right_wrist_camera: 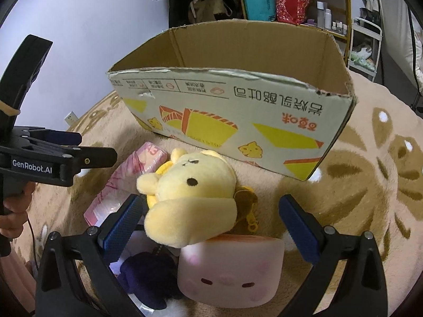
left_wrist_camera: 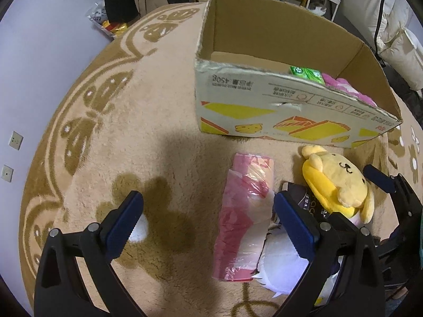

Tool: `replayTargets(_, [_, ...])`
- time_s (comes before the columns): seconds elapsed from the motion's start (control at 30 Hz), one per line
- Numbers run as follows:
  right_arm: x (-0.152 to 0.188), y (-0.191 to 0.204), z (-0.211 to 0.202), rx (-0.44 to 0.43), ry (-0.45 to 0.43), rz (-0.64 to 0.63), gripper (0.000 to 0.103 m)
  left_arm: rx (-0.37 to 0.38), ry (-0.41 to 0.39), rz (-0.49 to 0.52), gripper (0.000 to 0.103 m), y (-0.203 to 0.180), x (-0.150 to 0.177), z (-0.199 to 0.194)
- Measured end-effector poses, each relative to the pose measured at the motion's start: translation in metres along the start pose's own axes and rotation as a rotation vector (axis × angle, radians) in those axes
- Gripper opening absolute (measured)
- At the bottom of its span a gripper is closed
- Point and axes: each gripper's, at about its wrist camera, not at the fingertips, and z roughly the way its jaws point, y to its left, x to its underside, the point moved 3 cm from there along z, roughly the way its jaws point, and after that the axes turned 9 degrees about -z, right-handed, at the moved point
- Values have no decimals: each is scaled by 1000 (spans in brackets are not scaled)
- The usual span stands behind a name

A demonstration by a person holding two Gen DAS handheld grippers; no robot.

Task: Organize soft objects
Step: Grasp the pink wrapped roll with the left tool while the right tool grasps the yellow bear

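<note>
A yellow plush dog [right_wrist_camera: 193,200] lies on the rug in front of an open cardboard box [right_wrist_camera: 264,111], atop a pink squishy block [right_wrist_camera: 230,266]. My right gripper [right_wrist_camera: 211,227] is open, its jaws on either side of the plush. A pink plastic-wrapped pack [left_wrist_camera: 243,216] lies left of the plush [left_wrist_camera: 338,182]. My left gripper [left_wrist_camera: 208,222] is open above the rug, the pack between its fingers. The box [left_wrist_camera: 290,113] holds a green pack [left_wrist_camera: 304,72] and a pink soft item [left_wrist_camera: 349,87]. A dark purple soft thing [right_wrist_camera: 148,277] lies near the block.
A beige round rug [left_wrist_camera: 127,137] with brown patterns covers the floor. Shelves with bags and bottles [right_wrist_camera: 290,2] stand behind the box. A white wall [left_wrist_camera: 39,66] lies left. White paper [left_wrist_camera: 280,269] lies under the pile.
</note>
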Motion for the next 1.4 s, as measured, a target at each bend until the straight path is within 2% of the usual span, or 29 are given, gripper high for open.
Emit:
replayTargets(0.8, [3,-1,14,-9,28,17,103,-11,78,60,99,-14,-5,42])
replayTargets(0.87, [3,-1,16,-18,29,18,101,-4,100,62,98,-15,-4,47])
replayTargets(0.97, [2,1,18,-34,34,15,93,-11,119,62,98,-15,-5,55])
replayTargets(1.1, [1,6,19,-38,31,0,87,-23,131,92,87,-21,-4,62])
replayTargets(1.27, [-3,8,15,-43,17,0,79,-23,122,95,79,-23,-5,62])
replayTargets(1.37, [-4,7,13,-54,8,16,71,-33,115,91,67,-23,-2,61])
replayTargets(1.4, [-5,8,12,-54,8,19,71,-35,112,88,60,-22,-3,61])
